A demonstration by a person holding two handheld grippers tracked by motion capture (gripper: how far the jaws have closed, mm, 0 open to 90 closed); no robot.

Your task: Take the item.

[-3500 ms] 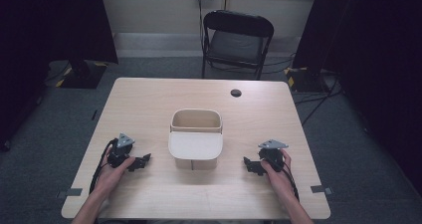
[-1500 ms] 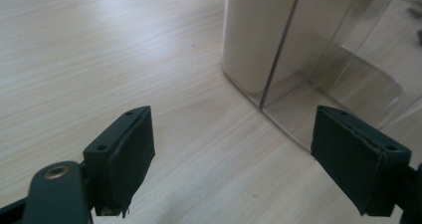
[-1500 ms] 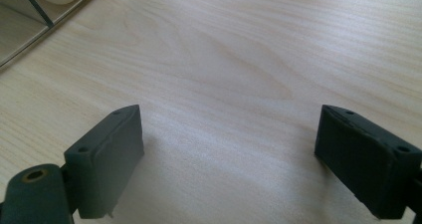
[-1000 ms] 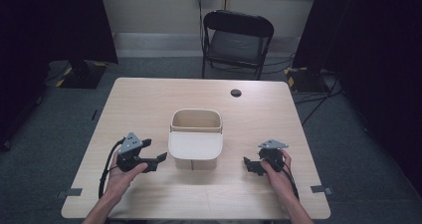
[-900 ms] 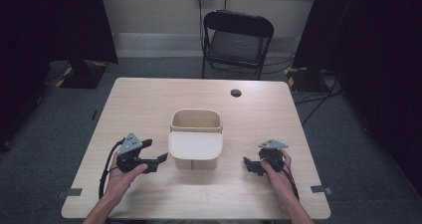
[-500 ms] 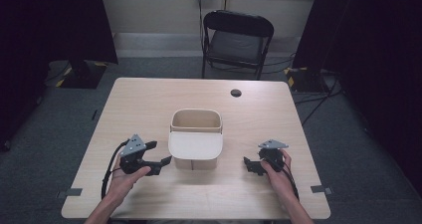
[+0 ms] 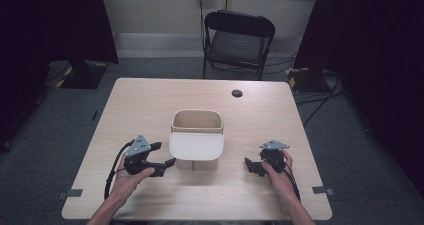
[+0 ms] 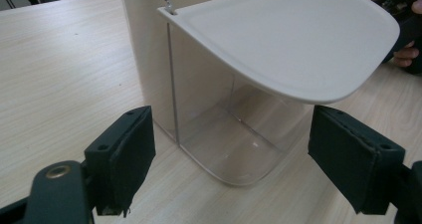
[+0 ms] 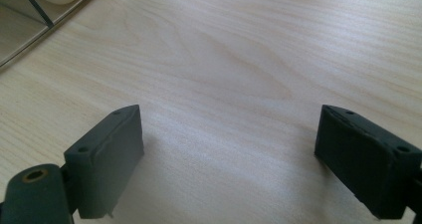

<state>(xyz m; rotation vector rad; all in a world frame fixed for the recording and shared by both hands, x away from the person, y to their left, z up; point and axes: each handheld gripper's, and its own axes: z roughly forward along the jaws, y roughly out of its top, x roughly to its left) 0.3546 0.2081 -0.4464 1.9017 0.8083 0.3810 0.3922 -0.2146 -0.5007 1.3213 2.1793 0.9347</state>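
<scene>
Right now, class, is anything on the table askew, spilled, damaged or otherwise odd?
Nothing is spilled or broken. The one oddity: the beige bin has its lid swung open, jutting flat over the bin's clear front wall toward the person. Both claws are open and hold nothing.

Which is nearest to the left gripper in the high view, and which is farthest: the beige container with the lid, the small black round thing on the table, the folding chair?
1. Beige container: just to the right of the left gripper, at the table's middle.
2. Small black round thing: on the table's far side, toward the right.
3. Folding chair: beyond the table's far edge, on the floor.
</scene>
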